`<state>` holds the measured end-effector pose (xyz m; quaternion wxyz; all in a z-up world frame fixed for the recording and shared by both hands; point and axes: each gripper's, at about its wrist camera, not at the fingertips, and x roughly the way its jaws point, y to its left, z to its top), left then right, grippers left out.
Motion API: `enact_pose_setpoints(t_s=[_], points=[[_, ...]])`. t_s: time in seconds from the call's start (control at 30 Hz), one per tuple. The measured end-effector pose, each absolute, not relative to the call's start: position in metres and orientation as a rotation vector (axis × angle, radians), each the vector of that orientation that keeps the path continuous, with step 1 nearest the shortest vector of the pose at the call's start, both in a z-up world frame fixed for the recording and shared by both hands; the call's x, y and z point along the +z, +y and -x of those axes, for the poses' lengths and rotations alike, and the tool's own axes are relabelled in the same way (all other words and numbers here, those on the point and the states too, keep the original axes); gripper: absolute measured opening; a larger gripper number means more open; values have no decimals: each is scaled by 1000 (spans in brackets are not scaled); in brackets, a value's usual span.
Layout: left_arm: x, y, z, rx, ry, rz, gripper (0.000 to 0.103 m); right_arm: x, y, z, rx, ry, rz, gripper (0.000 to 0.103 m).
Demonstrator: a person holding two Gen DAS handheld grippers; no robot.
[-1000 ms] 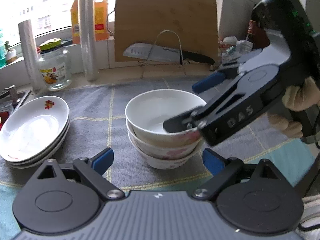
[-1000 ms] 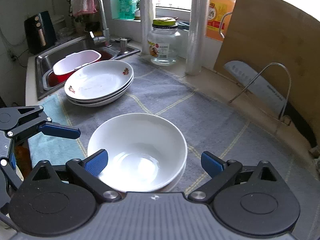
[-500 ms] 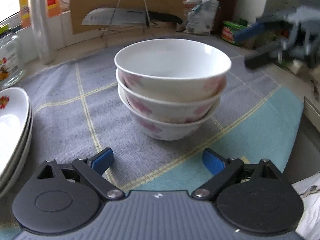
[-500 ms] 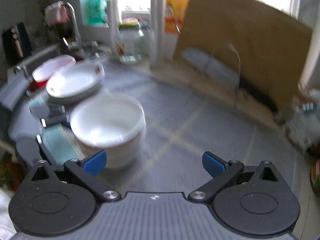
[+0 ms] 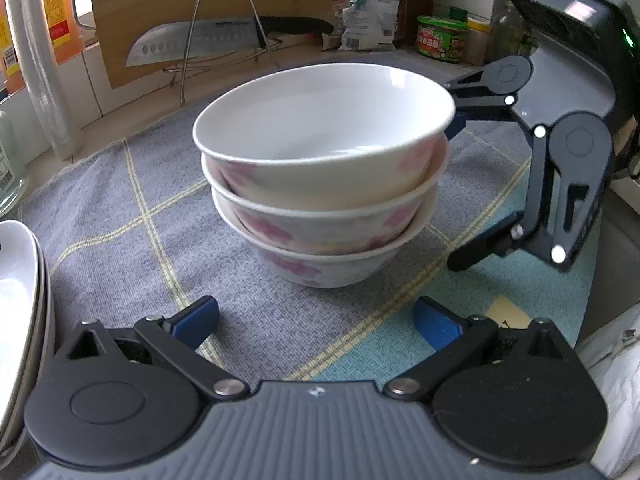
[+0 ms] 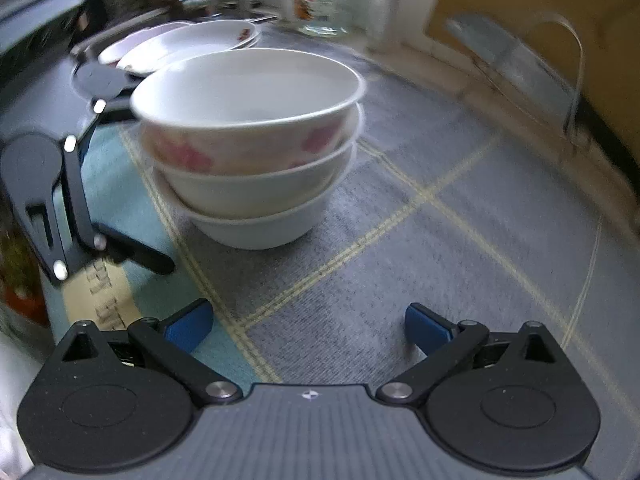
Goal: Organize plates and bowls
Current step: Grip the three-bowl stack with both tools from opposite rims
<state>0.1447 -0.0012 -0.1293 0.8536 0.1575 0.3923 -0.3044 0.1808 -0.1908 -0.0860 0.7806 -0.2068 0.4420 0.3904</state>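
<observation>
Three white bowls with pink flowers (image 5: 320,176) stand nested on the grey checked mat (image 5: 120,208), also seen in the right wrist view (image 6: 252,148). My left gripper (image 5: 316,318) is low in front of the stack, open; its jaws have just been opening, with nothing between them. My right gripper (image 5: 456,196) hangs open at the stack's right side, one finger behind the top rim, one near the mat. In the right wrist view its own tips (image 6: 306,328) are apart and empty, and the left gripper (image 6: 140,188) shows left of the bowls. White plates (image 5: 20,300) (image 6: 192,40) are stacked at the left.
A knife (image 5: 192,44) rests on a wire rack before a wooden cutting board (image 5: 208,4) at the back. A film roll (image 5: 44,60), a glass jar (image 6: 316,4), food packets (image 5: 368,8) and a green-lidded tub (image 5: 440,38) line the wall. The counter edge drops off at the right.
The right gripper has left its place over the top bowl, swung away, and come down beside the stack's right side. The left gripper has sunk closer to the bowls and its jaws have spread.
</observation>
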Motion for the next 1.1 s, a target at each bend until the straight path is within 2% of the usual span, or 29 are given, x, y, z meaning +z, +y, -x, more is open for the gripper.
enact_pose_setpoints(t_s=[0.43, 0.8, 1.0, 1.1], points=[[-128, 3, -155, -764, 800, -386, 103, -85, -187, -180, 798, 957, 429, 103], [-111, 9, -173, -947, 754, -447, 100, -68, -156, -180, 903, 878, 555, 103], [-106, 13, -180, -971, 759, -455, 100, -59, -154, -188, 961, 862, 563, 94], [-106, 12, -182, -992, 769, -463, 89, -59, -153, -191, 995, 873, 571, 90]])
